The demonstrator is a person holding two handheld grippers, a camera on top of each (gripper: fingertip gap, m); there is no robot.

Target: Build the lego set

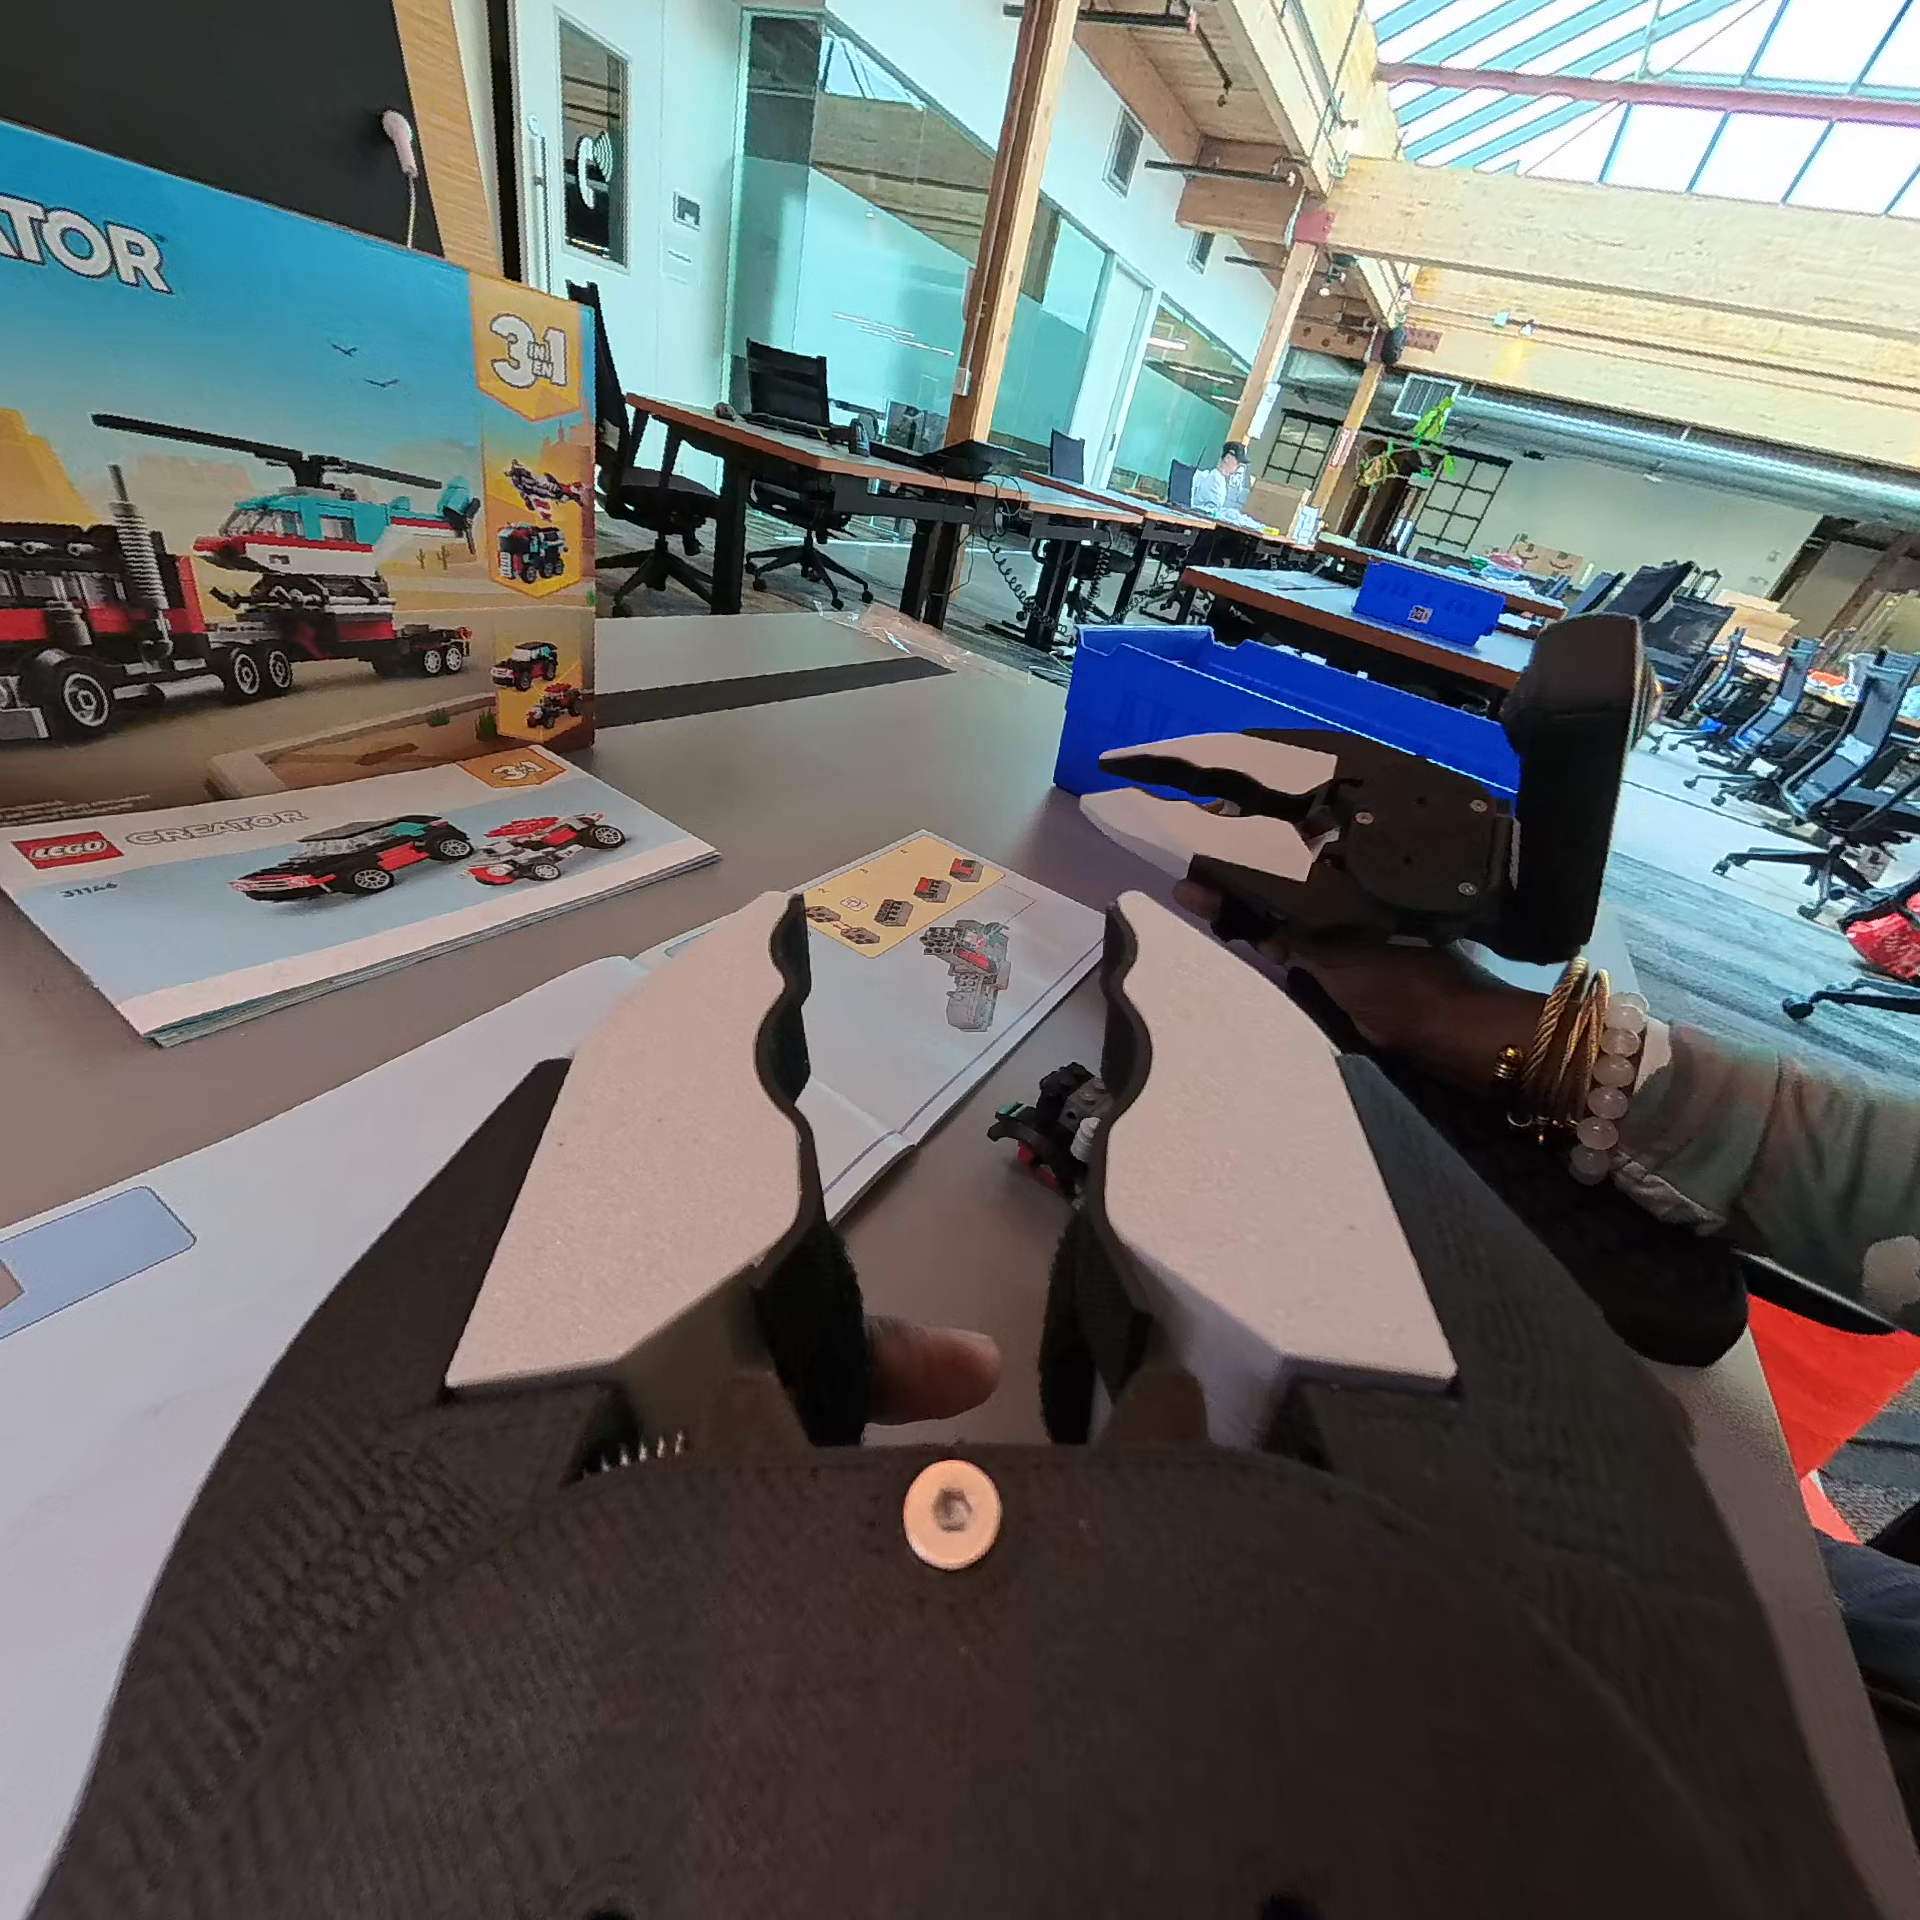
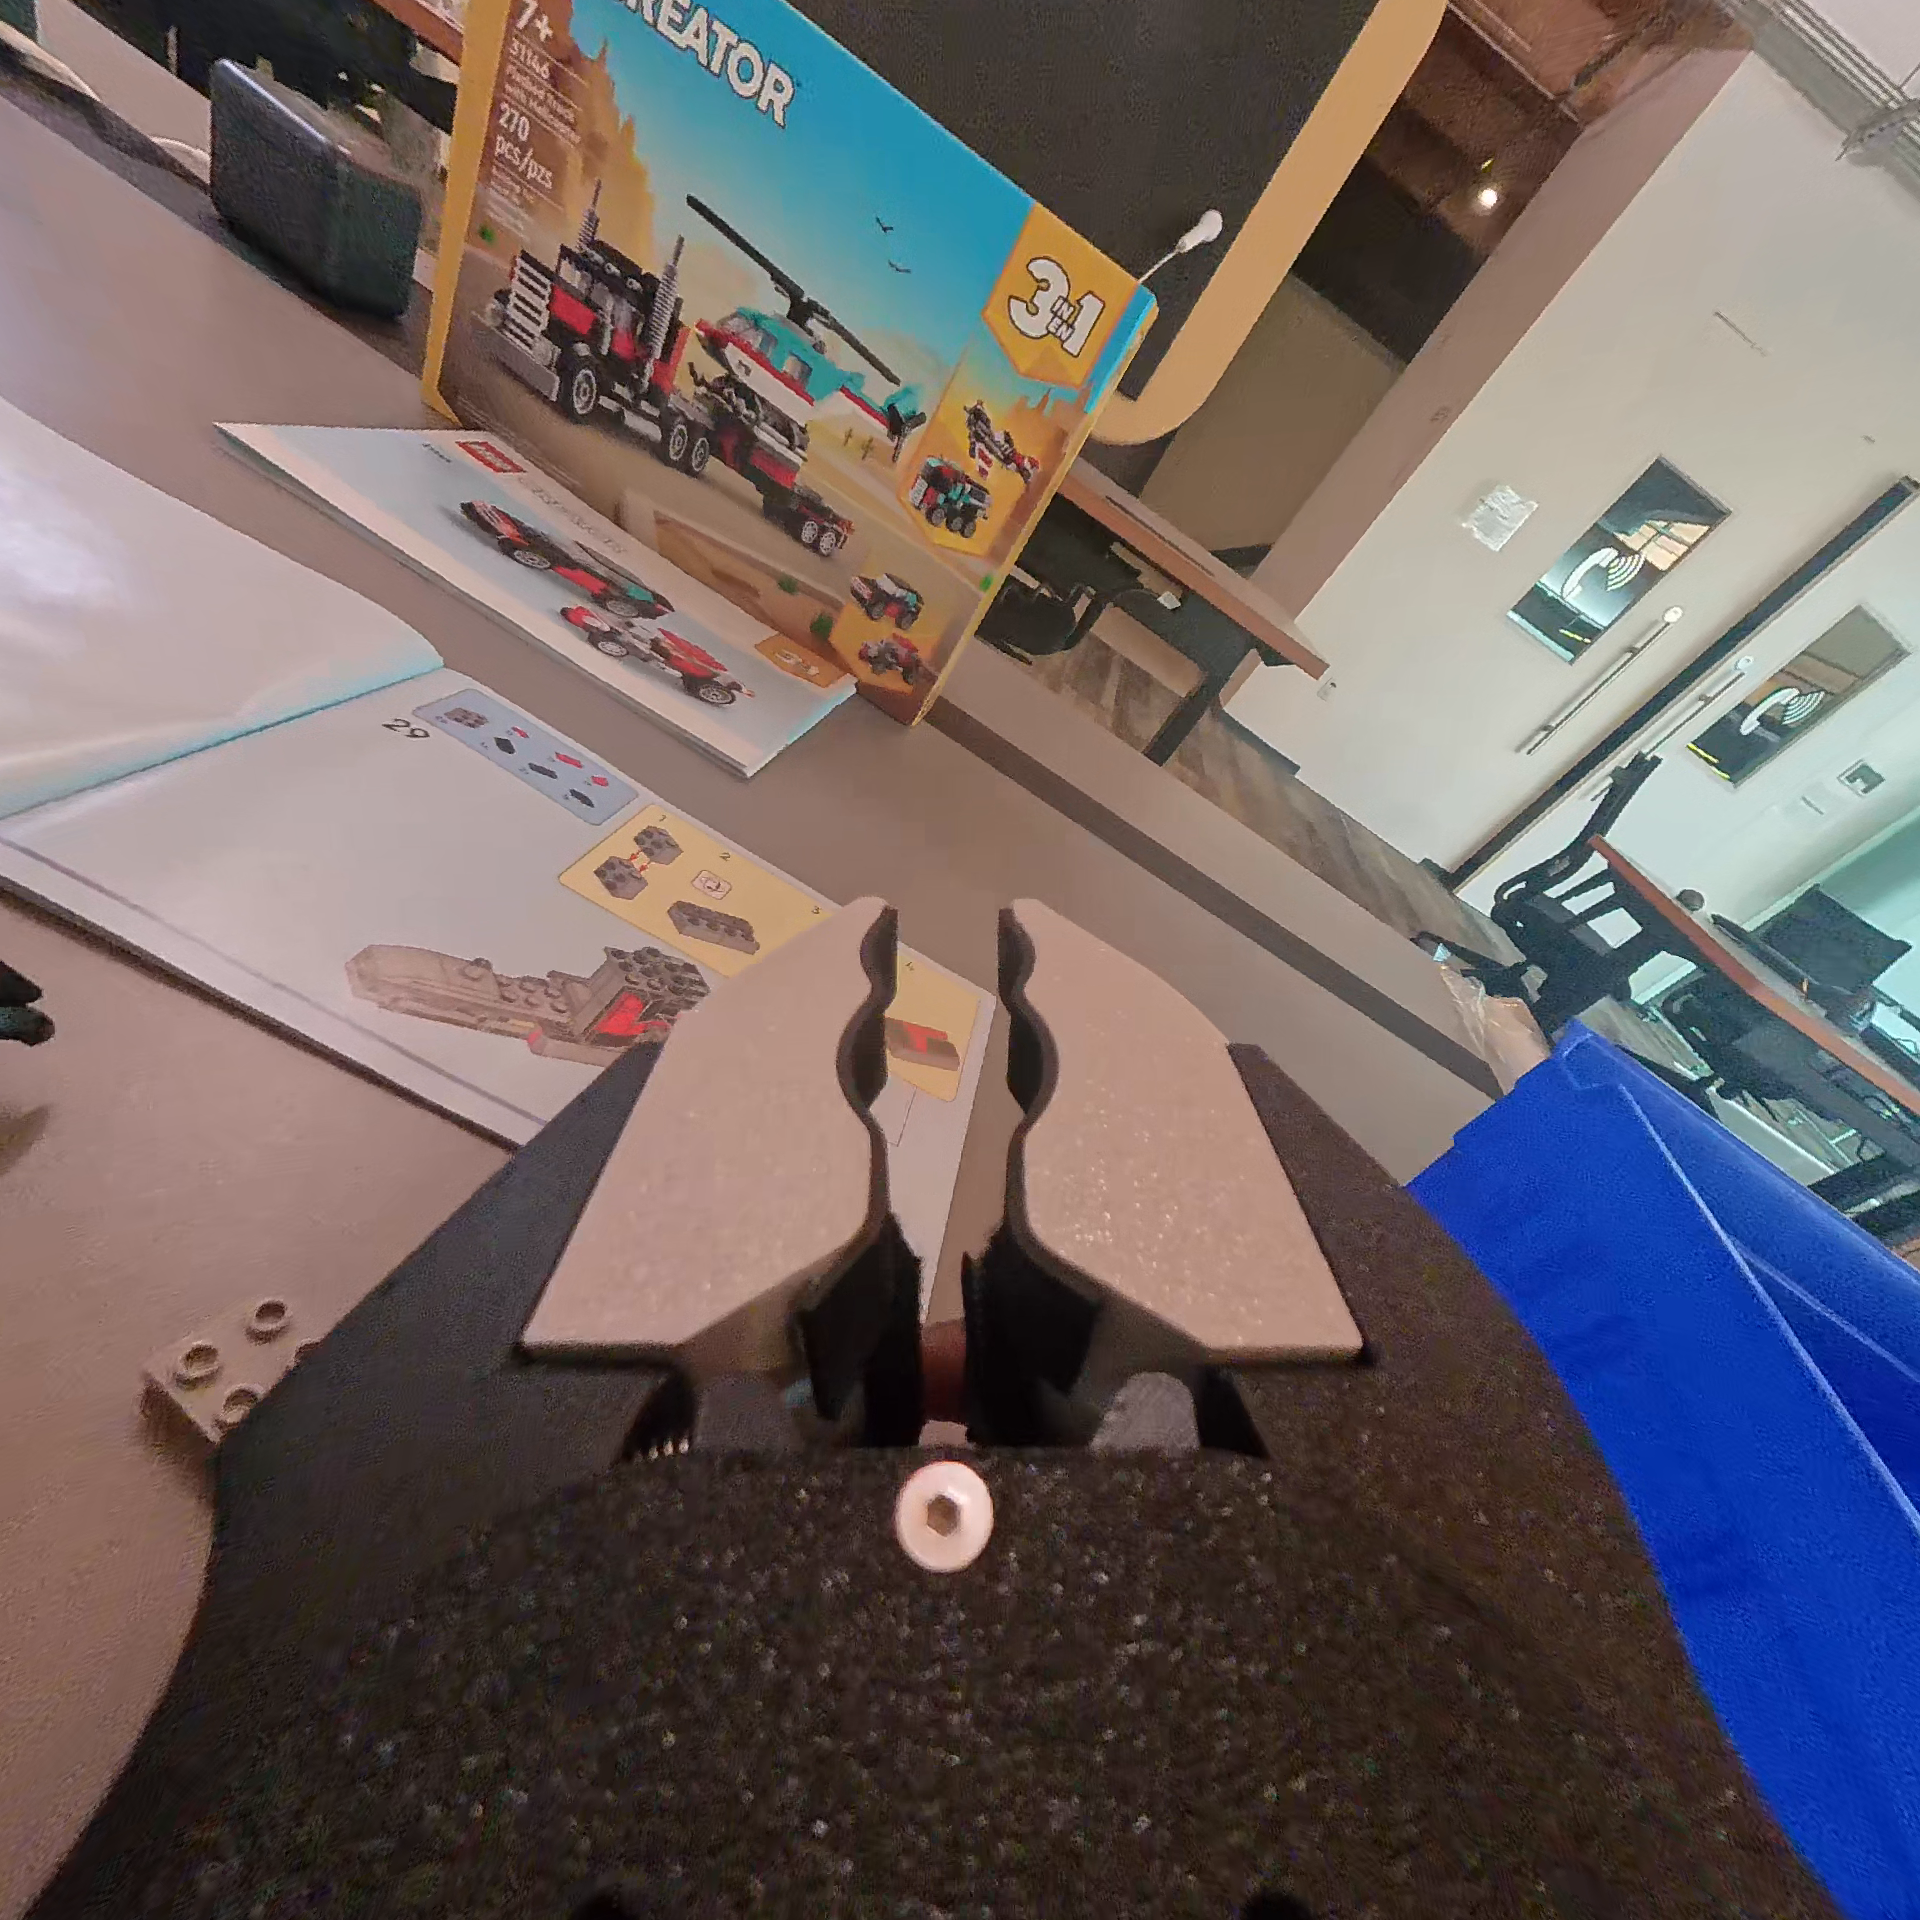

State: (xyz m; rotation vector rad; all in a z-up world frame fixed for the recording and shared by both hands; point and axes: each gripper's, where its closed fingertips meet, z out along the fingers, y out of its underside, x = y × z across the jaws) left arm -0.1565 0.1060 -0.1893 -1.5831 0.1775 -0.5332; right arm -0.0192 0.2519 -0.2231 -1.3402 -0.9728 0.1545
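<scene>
Beside the open paper instruction booklet (image 1: 935, 997), a small black-and-red partial brick model (image 1: 1049, 1127) lies unfinished; a loose grey studded plate (image 2: 223, 1361) awaits fitting; left gripper (image 1: 951, 935) and right gripper (image 2: 945, 935) both gape empty.

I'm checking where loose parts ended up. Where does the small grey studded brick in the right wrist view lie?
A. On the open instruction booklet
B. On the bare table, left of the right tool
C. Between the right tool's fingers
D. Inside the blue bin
B: the grey brick sits on the table beside the right tool, off the open booklet.
</scene>
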